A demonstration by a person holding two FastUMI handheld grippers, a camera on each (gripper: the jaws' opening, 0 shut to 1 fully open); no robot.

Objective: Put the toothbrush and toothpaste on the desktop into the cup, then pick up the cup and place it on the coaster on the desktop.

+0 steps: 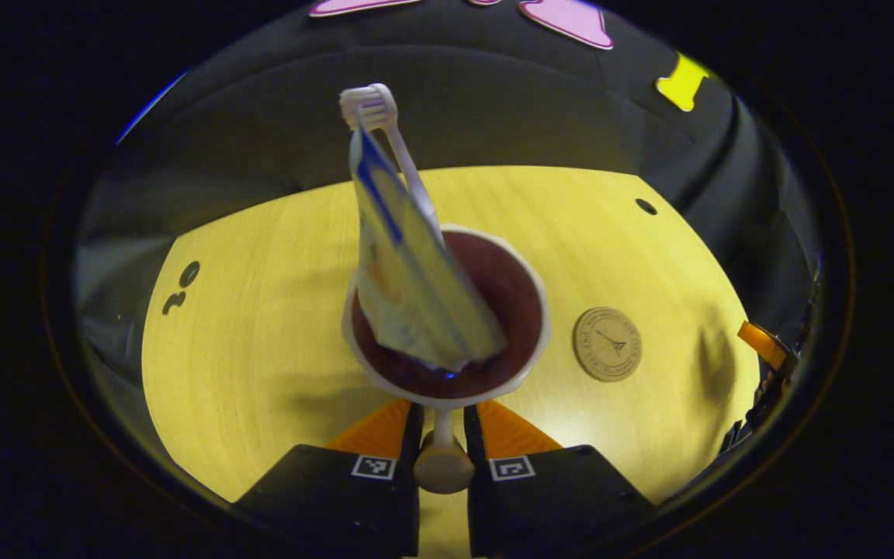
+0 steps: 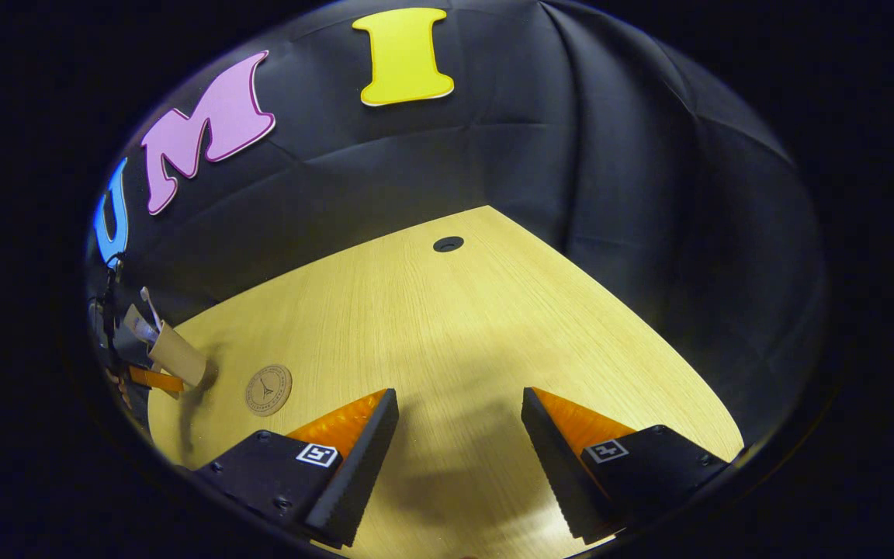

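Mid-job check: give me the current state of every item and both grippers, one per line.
Cup: held by its handle, toothbrush and toothpaste inside.
Toothbrush: standing in the cup, bristles up.
Toothpaste: leaning in the cup.
Coaster: bare on the desktop, beside the cup.
Left gripper: shut on the cup's handle.
Right gripper: open, holding nothing.

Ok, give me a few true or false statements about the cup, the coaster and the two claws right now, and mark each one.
1. The toothpaste and toothbrush stand in the cup. True.
2. The cup sits on the coaster. False: the coaster lies bare on the desktop, beside the cup.
3. The left claw is shut on the cup's handle. True.
4. The right claw holds the toothbrush. False: its fingers are spread open over the desktop, holding nothing.
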